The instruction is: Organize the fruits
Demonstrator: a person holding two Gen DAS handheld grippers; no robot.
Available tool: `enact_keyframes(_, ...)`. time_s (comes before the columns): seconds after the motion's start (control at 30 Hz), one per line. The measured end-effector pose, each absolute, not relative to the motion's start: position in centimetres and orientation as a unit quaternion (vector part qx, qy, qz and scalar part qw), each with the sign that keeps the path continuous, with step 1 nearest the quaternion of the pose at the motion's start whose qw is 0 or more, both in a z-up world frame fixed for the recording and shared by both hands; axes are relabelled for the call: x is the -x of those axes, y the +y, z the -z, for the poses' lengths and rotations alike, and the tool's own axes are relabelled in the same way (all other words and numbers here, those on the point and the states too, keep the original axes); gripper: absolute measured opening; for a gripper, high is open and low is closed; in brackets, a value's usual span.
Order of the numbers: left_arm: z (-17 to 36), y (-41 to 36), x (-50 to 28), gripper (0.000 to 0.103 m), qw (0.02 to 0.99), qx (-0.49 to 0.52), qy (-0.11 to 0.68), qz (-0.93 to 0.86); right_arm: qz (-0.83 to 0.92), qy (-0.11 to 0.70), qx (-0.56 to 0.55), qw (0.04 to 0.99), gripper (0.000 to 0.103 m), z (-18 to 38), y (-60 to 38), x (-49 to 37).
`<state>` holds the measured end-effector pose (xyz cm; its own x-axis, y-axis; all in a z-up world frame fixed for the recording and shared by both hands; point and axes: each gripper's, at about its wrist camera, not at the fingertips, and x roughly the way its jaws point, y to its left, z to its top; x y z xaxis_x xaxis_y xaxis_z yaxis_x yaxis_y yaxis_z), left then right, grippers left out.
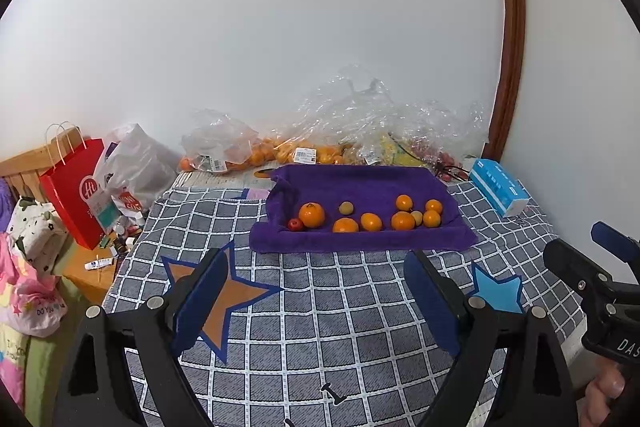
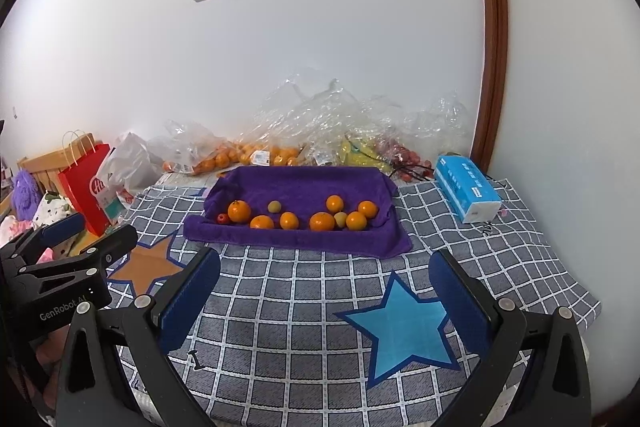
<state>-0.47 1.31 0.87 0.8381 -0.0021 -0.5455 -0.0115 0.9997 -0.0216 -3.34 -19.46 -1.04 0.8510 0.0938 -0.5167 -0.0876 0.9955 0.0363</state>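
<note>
A purple towel (image 1: 360, 183) (image 2: 296, 183) lies on the checked bedspread by the wall. On it sit several oranges, such as a large one (image 1: 311, 215) (image 2: 239, 211), two small pale yellow-green fruits (image 1: 345, 208) (image 2: 274, 206) and a small red fruit (image 1: 295, 224) (image 2: 223, 218) at the left end. My left gripper (image 1: 316, 267) is open and empty, well short of the towel. My right gripper (image 2: 325, 267) is open and empty too, also short of the towel. Each gripper shows at the edge of the other's view.
Clear plastic bags of oranges (image 1: 280, 151) (image 2: 248, 155) and other fruit lie along the wall behind the towel. A blue tissue pack (image 1: 498, 187) (image 2: 466, 191) lies at the right. A red paper bag (image 1: 74, 187) (image 2: 86, 183) and clutter stand at the left, past the bed's edge.
</note>
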Motion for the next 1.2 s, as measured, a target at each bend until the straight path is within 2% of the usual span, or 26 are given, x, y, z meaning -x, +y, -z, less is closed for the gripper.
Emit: enact_keyframes(1.2,-1.04,1.33,1.04,0.089,0.958,0.017,0.286,-0.001,-0.042,0.265,-0.002,0.963,0.102,1.01,-19.68,4.07)
